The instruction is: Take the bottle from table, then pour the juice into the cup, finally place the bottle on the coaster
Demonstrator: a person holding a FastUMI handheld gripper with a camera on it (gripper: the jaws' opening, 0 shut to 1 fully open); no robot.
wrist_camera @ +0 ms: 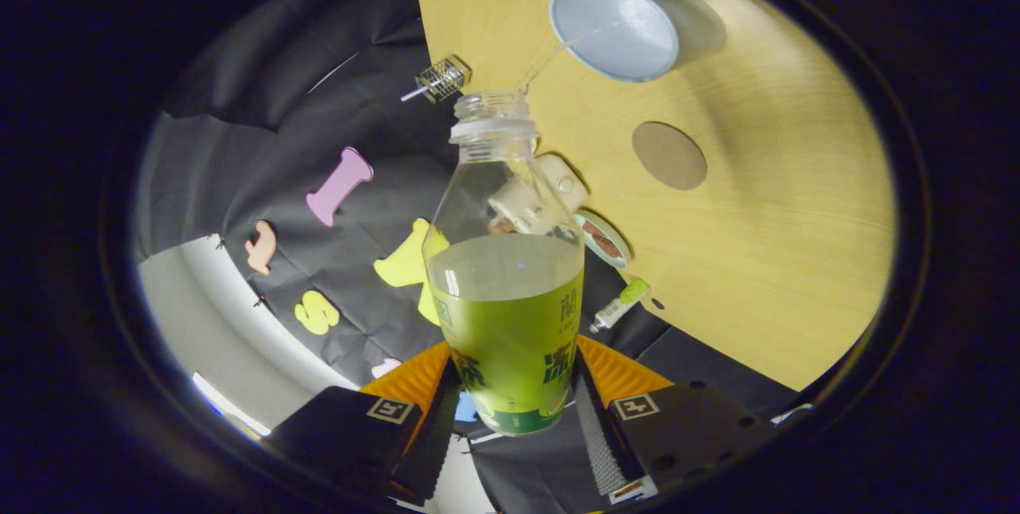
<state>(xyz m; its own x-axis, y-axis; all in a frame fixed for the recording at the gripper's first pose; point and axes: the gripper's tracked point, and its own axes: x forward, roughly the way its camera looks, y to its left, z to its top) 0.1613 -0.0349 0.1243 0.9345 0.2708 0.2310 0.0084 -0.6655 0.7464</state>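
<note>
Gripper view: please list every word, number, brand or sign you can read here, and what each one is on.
No text can be quoted with confidence.
Label on the juice bottle, held between the fingers of the gripper: large printed characters, warped and partly covered by the fingers; not legible.
Small tube beyond the bottle: print too small.
Round tin beside it: a picture, no legible words.
Square markers on the gripper body: coded patterns, not words.

wire cage thing (pixel 443 79): at table (pixel 765 243) edge, small rod sticking out
round tin (pixel 603 239): near table edge
sm tube (pixel 621 304), green cap: at edge, just below tin
</note>
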